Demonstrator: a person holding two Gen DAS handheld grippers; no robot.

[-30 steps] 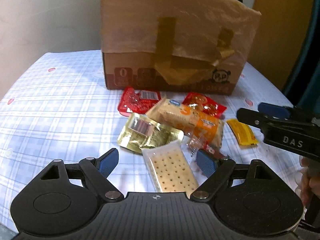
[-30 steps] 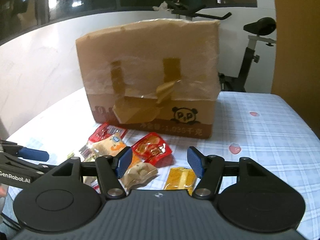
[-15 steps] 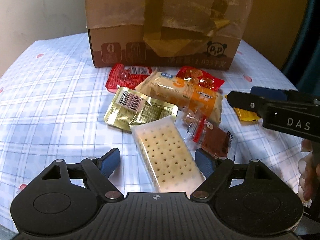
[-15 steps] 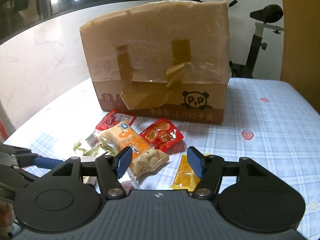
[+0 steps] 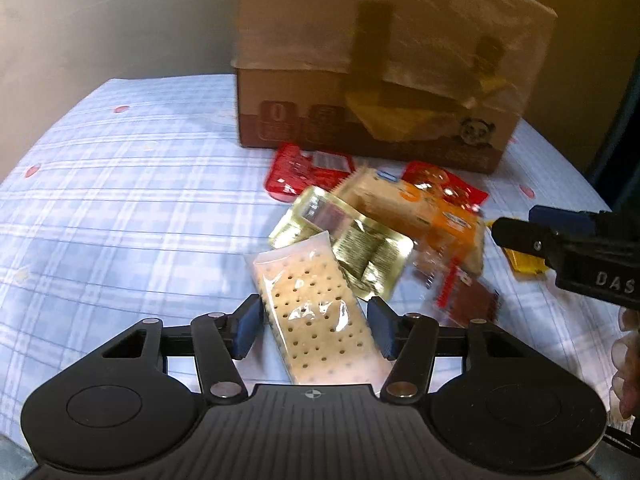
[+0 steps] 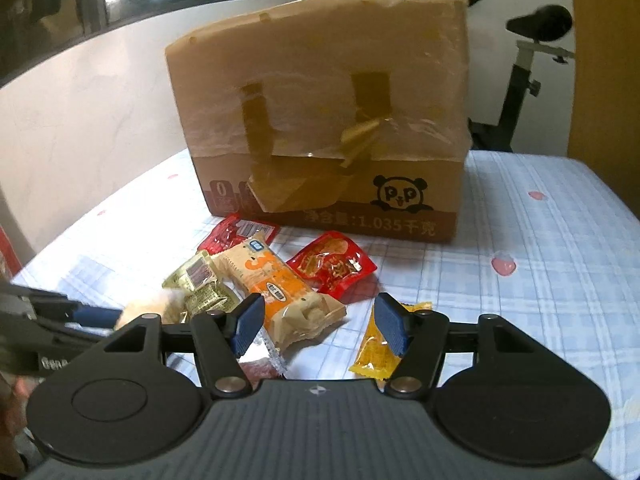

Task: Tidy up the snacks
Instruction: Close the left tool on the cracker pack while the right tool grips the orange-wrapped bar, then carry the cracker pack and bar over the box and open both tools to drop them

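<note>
The left gripper (image 5: 314, 326) has its jaws narrowed onto a clear-wrapped cracker packet (image 5: 316, 316); both blue pads (image 5: 249, 326) sit against the packet's long edges. The packet's far end overlaps the gold foil packet (image 5: 352, 248).

The right gripper (image 6: 318, 322) hangs with its jaws wide apart and nothing between them. Its left pad stands in front of the orange-and-cream bread packet (image 6: 276, 284); its right pad overlaps the yellow sachet (image 6: 376, 350).

Snack cluster, on the blue-checked tablecloth (image 5: 120, 208):
- Two red packets lie nearest the cardboard box (image 6: 324, 120): one at the left (image 6: 238, 232), touching the box's base edge, and one at the right (image 6: 332, 266), apart from it.
- The bread packet lies diagonally between them, and its near end reaches the right gripper.
- A brown-filled clear wrapper (image 5: 464, 300) lies just beside the left gripper's right finger.

Open room: in the left wrist view, the cloth left of the cluster is bare out to the table edge. In the right wrist view, the cloth right of the yellow sachet is bare. The box closes off the far side. An exercise bike (image 6: 532, 80) stands beyond the table.
</note>
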